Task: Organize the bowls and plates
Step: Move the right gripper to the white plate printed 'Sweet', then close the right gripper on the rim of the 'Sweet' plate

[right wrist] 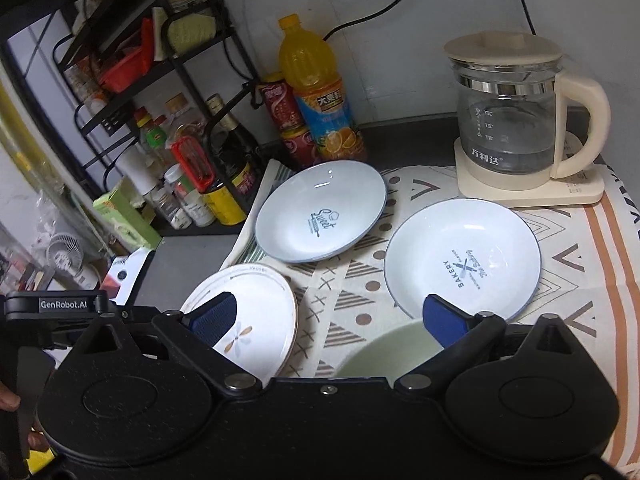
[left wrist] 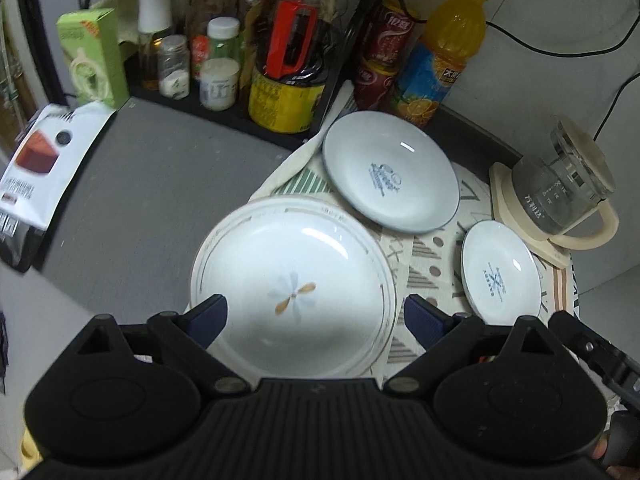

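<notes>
Three white plates lie on a patterned cloth. The flower-print plate lies nearest the left gripper, which is open and hovers over its near rim; it also shows in the right wrist view. A blue-rimmed "Sweet" plate lies behind. A "Bakery" plate lies to the right. The right gripper is open above a pale green bowl, with nothing between its fingers.
A glass kettle on a cream base stands at the back right. An orange juice bottle, red cans and a black rack of condiment bottles line the back left. A snack bag lies on the grey counter.
</notes>
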`<state>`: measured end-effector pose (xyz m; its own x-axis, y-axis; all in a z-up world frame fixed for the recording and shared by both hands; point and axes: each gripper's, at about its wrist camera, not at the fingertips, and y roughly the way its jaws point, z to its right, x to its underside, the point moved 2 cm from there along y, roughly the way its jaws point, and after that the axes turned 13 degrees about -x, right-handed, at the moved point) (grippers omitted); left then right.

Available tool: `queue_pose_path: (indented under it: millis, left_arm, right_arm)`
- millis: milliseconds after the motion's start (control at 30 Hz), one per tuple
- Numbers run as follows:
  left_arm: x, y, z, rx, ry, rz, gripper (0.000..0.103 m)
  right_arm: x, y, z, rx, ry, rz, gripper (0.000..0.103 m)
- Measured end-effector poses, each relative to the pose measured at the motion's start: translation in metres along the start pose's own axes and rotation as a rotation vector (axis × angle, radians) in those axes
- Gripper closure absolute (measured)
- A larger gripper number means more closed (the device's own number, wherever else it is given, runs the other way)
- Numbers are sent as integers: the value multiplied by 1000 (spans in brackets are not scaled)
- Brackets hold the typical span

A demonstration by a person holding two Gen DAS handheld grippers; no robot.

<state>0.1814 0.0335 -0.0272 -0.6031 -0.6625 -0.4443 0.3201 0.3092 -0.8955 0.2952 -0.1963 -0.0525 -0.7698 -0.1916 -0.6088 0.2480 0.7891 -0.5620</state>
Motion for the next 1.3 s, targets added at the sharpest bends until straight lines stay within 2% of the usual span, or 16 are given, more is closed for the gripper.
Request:
queue_pose_path:
  millis: [100,167,567,667,733,867,1033,1100,1300]
  left_arm:
    - [-16,8,-2,16,9,-2,9]
    - [-26,13,-2,26,22,4,10]
    - [-82,53,-2,100,99,59,15]
    - [-94,66,-4,123,96,53,23]
    - [-101,75,-4,133,102,45,32]
    - [-112,98,-5,149,107,-4,39]
    - [-121,122,-3,166,135,-33,52]
    - [-125,133,-2,187,136,-53,54]
    - [-127,161,11,234,161,-105,63]
  right_arm:
    - [-6,7,0,23,42,24,26]
    - [-9,12,-2,28,61,37,29]
    - [-26,55,-14,113,190,85,31]
    - [-27,67,-12,124,248,97,34]
    - [-27,75,-10,134,288,103,36]
    - [-29,90,-9,150,321,112,45]
    - [-31,111,-7,174,368,112,49]
    - [-30,120,-5,179,390,108,54]
    - [-30,148,3,195,442,85,59]
